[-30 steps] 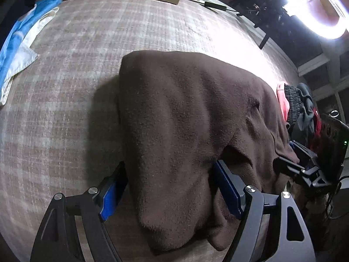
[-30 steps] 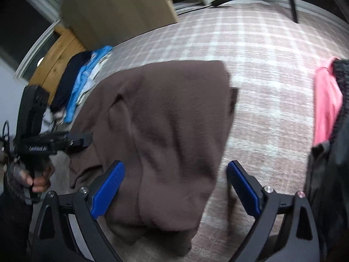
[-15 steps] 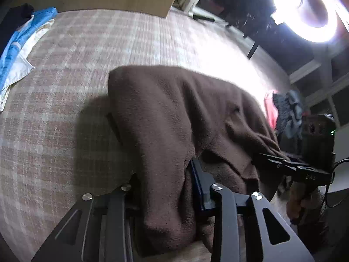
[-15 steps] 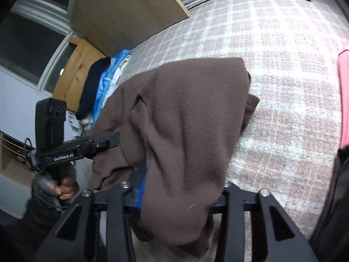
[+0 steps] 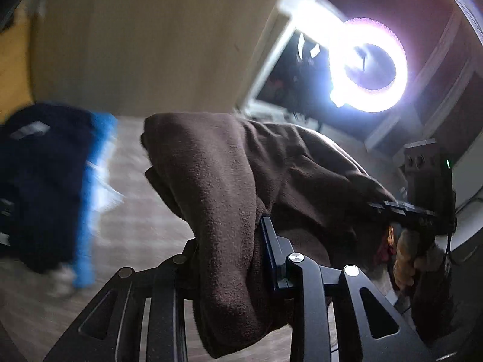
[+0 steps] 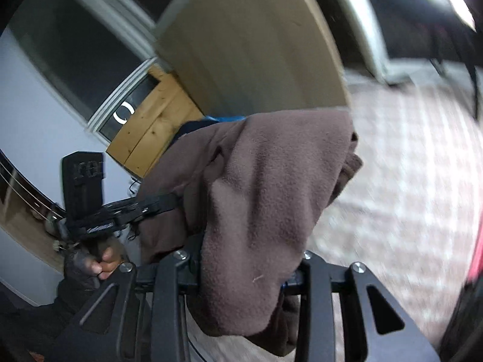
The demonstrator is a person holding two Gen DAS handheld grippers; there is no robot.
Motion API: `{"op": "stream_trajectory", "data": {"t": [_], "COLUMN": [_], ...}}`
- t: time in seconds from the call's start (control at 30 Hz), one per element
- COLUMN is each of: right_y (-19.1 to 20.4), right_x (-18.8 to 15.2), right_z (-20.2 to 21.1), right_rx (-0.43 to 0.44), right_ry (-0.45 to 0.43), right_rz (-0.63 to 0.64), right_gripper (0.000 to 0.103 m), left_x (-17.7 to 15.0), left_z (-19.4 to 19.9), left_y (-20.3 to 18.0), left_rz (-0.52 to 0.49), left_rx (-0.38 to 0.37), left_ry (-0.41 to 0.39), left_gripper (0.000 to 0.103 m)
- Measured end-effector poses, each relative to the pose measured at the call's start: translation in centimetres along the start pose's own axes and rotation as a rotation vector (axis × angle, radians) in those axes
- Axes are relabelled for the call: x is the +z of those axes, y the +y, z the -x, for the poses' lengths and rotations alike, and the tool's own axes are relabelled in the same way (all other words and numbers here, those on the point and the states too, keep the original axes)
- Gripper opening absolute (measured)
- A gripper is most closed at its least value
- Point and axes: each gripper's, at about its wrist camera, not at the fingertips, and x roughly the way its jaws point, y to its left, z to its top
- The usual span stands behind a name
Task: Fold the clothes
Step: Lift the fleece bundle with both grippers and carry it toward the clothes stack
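A brown fleece garment (image 5: 229, 187) hangs lifted between my two grippers, its folded edge bunched in both. In the left wrist view my left gripper (image 5: 229, 235) is shut on one end, with cloth draping over and hiding its left finger. To the right, a hand (image 5: 407, 265) holds my right gripper (image 5: 392, 208), which pinches the other end. The right wrist view shows my right gripper (image 6: 244, 259) shut on the brown fleece garment (image 6: 265, 187), and my left gripper (image 6: 163, 203) clamped on its far side. The garment is off the plaid bed cover (image 6: 407, 181).
A dark navy garment (image 5: 45, 181) and a blue one (image 5: 93, 181) are piled at the left on the bed. A tan board (image 5: 135, 45) stands behind the bed. A bright ring light (image 5: 368, 78) glares at the upper right. Pink cloth (image 6: 475, 256) lies at the right edge.
Both grippers were open around the garment's near edge, then closed on it. Both have since risen and tilted up, lifting the garment off the bed.
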Motion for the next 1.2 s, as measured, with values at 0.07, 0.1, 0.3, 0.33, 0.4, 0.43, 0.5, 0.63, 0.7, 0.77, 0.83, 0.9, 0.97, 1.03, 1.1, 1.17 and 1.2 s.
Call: {"op": "stream_trajectory", "data": {"t": [0.07,0.1,0.3,0.33,0.4,0.43,0.5,0.63,0.7,0.77,0.83,0.9,0.97,1.03,1.1,1.17,1.2], "right_y": [3.6,5.5,17.3,18.9,21.8,23.2,25.2,26.6,25.4,22.9,20.4,19.3,18.4,17.6,15.6,14.3,13.9], "right_x": [2.8,4.3,12.7,13.4,14.6,15.2,15.9,15.9,15.8,15.7,16.4,17.4,18.1,18.7,18.3,16.8,15.8], "right_z": [-2.5,-4.0,-15.4,-17.1,-20.6,-22.9,-26.7,-32.7,-35.5,-38.5,-39.2,-37.2,-33.4,-29.2,-26.3,-26.0,-26.6], "right_rx": [-0.016,-0.016,-0.035,-0.04,-0.041,-0.037,-0.031,0.002,0.01,-0.018,0.005,0.042,0.036,0.024,0.084,0.109,0.098], "right_ry": [0.011,0.022,0.133,0.153,0.202,0.237,0.298,0.413,0.478,0.57,0.632,0.62,0.52,0.407,0.343,0.351,0.366], "right_rz": [0.087,0.127,0.39,0.436,0.521,0.563,0.649,0.782,0.81,0.81,0.707,0.637,0.599,0.564,0.426,0.341,0.323], "right_gripper": [0.031,0.031,0.029,0.029,0.028,0.028,0.028,0.027,0.028,0.04,0.047,0.049,0.05,0.063,0.066,0.066,0.066], "left_x": [0.1,0.1,-0.1,-0.2,-0.5,-0.6,-1.0,-1.8,-2.9,-3.8,-4.0,-3.7,-3.6,-3.6,-3.8,-4.2,-4.1], "left_z": [3.2,4.7,8.4,8.4,8.5,8.4,7.8,5.5,3.2,1.9,1.6,1.8,1.8,1.8,2.1,2.7,2.8], "left_y": [2.9,4.4,13.0,14.3,16.8,17.7,19.2,21.4,23.1,23.9,23.9,23.8,23.9,24.6,24.9,24.0,23.3], "left_rz": [0.018,0.027,0.138,0.166,0.215,0.231,0.258,0.316,0.38,0.419,0.412,0.386,0.37,0.394,0.43,0.429,0.412], "left_rx": [0.042,0.062,0.136,0.145,0.166,0.184,0.234,0.302,0.292,0.264,0.244,0.239,0.229,0.202,0.184,0.188,0.194], "left_ry": [-0.073,-0.109,-0.206,-0.22,-0.241,-0.252,-0.275,-0.312,-0.304,-0.305,-0.312,-0.293,-0.272,-0.249,-0.242,-0.239,-0.235], "left_gripper": [0.027,0.027,0.027,0.027,0.027,0.027,0.027,0.028,0.028,0.031,0.033,0.036,0.038,0.039,0.04,0.042,0.046]}}
